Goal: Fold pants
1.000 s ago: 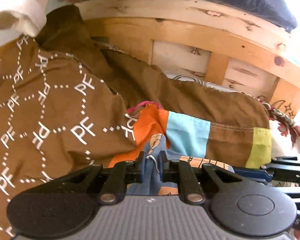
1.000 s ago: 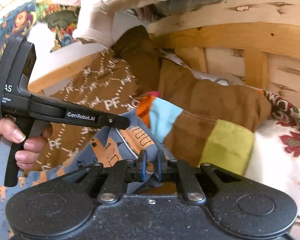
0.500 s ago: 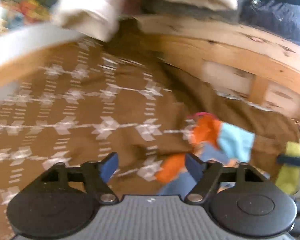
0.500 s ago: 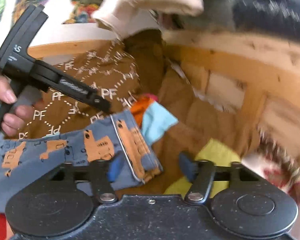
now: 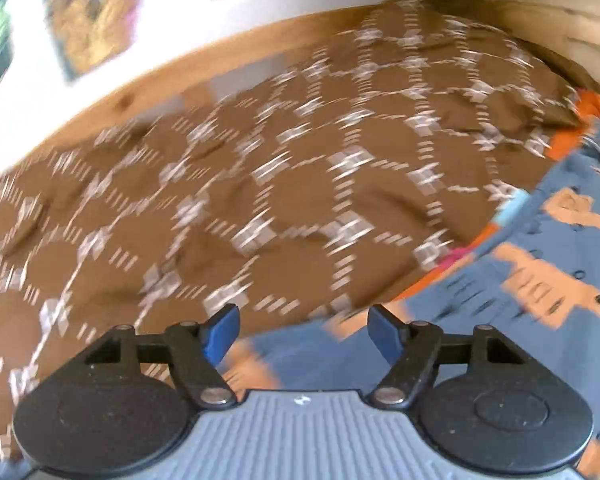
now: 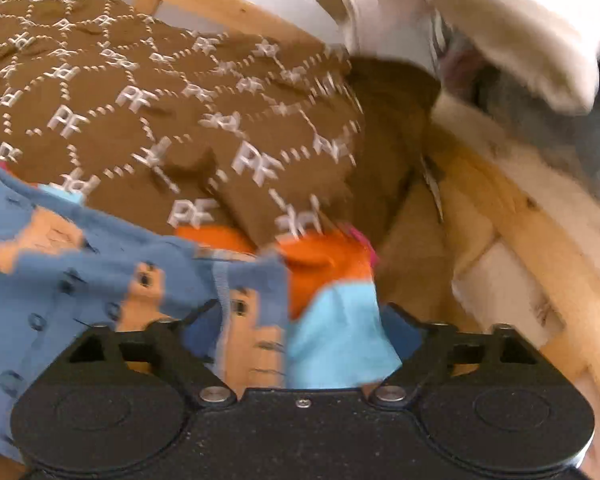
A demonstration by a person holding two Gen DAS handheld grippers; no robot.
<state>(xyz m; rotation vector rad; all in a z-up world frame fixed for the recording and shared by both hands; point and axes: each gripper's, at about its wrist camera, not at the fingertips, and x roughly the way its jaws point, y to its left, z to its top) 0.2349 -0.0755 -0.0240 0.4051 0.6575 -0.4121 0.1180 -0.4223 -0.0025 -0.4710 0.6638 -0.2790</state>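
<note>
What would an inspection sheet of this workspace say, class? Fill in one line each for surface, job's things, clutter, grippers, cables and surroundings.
Surface: brown patterned bedspread, lettered in white.
Job's things: blue pants with orange figures, lying on the bedspread.
Clutter: orange and light-blue cloth beside the pants; white cloth hanging above.
Grippers: left gripper closing, nothing pinched; right gripper opening, pants edge between its jaws, not gripped.
Cables: nothing seen.
Surroundings: wooden bed frame.

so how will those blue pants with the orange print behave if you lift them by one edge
The blue pants would probably go floppy: they lie rumpled over the brown patterned cloth. They look thin and light, so an ungripped part would likely sag. The knit surface seems unlikely to slip.
</note>
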